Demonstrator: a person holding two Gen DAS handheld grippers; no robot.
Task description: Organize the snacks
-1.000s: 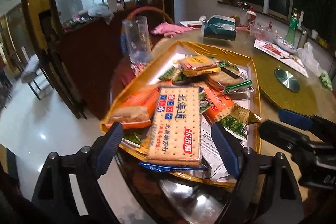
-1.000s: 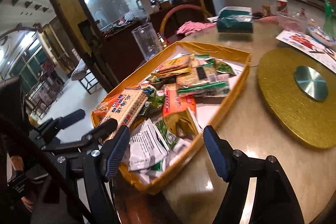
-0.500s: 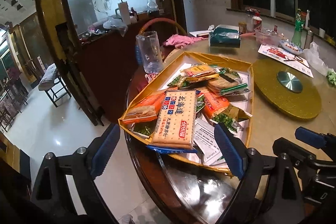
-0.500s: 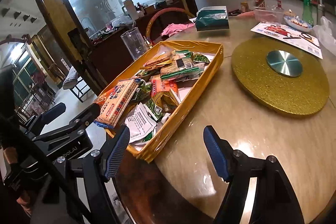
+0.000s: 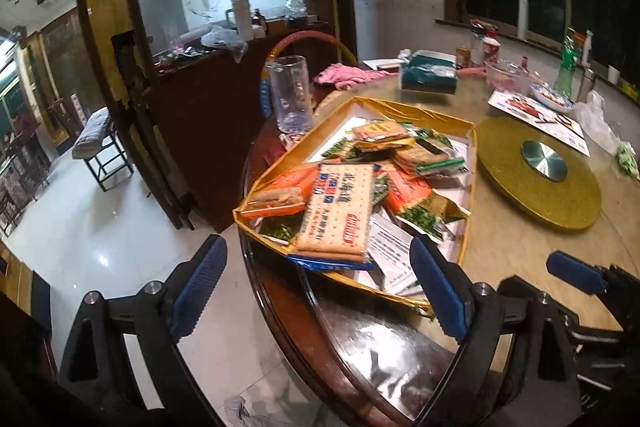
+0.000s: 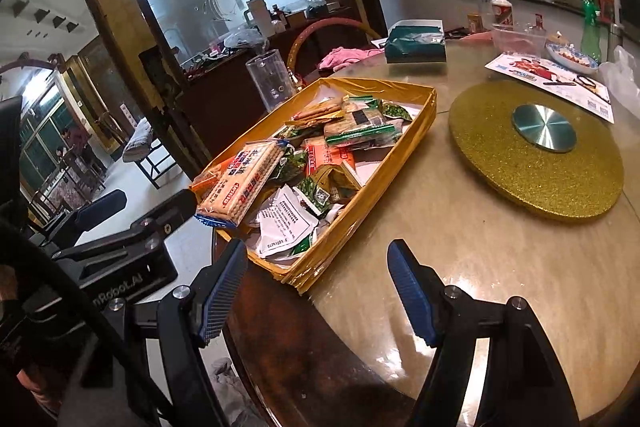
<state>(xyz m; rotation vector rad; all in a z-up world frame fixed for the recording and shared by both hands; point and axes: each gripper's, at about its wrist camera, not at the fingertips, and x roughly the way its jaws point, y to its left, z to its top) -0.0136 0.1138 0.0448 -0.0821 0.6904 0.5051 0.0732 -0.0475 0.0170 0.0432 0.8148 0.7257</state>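
**Both claws spread and empty in front of the snack tray**

I have the left claw point(image 5: 316, 285) hanging over the near table edge with its blue pads wide apart and nothing between them. The figure's last step is small, so I read it as simply spread. Just beyond it sits the gold tray point(image 5: 276, 171) at the left rim of the round table point(image 5: 520, 239), one corner jutting past the dark wooden edge. It is heaped with wrapped snacks. On top at the near end lies a long cracker pack point(image 5: 340, 211), pale biscuits under clear wrap with blue and red print, resting tilted on an orange packet point(image 5: 288, 187). Green packets point(image 5: 424, 217) and white paper sachets point(image 5: 390, 247) fill the rest.

From the right wrist view I see the right claw point(image 6: 316, 291) also spread and empty, hovering above bare marble near the tray's point(image 6: 412, 143) right wall. That view shows the wall's outer face and the left claw's black body from the side, which the left view cannot. The gold turntable point(image 6: 536, 183) lies further right, well apart from the tray. The left view alone shows white floor tiles point(image 5: 100, 247) below the table
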